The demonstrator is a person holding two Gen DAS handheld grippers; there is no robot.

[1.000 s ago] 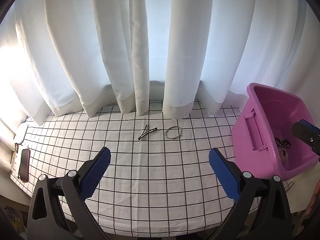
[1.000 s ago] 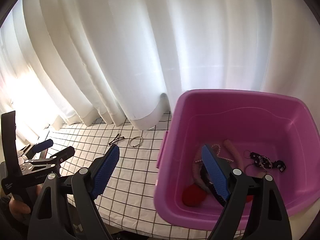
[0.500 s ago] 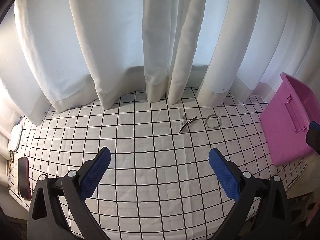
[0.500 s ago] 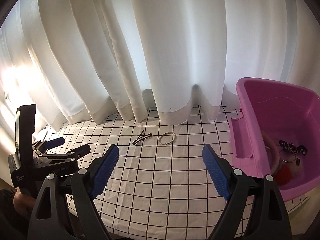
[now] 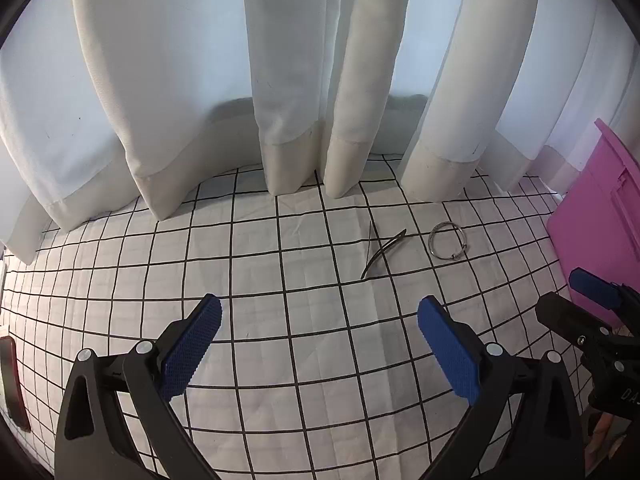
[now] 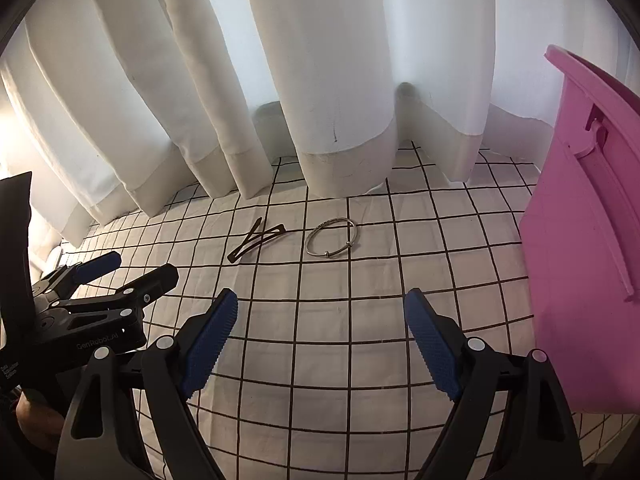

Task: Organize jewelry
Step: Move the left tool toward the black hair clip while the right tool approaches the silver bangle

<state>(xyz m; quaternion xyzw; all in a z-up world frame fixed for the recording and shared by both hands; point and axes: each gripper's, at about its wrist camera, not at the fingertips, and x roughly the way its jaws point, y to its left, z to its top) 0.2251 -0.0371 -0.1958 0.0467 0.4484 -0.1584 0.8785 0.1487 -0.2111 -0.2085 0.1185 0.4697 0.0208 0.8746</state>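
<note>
Right wrist: bangle [image 6: 331, 237] beyond fingers [image 6: 209, 345].

One hair clip [image 6: 258, 241] and one bangle [image 6: 331, 237] are seen on the cloth [image 6: 360, 320]. One pink tub [image 6: 588, 240] and two grippers, left [image 5: 318, 346] and right [image 6: 320, 342], are counted.

A white cloth [image 5: 320, 344] with a black grid covers the desk, lightly creased. Behind it hang white curtains [image 5: 288, 80] in heavy folds, their hems resting on the cloth's far edge; daylight glows through them. At the left edge of the left wrist view lies a dark red, flat, oblong object [image 5: 12, 384], partly cut off and too unclear to identify.
</note>
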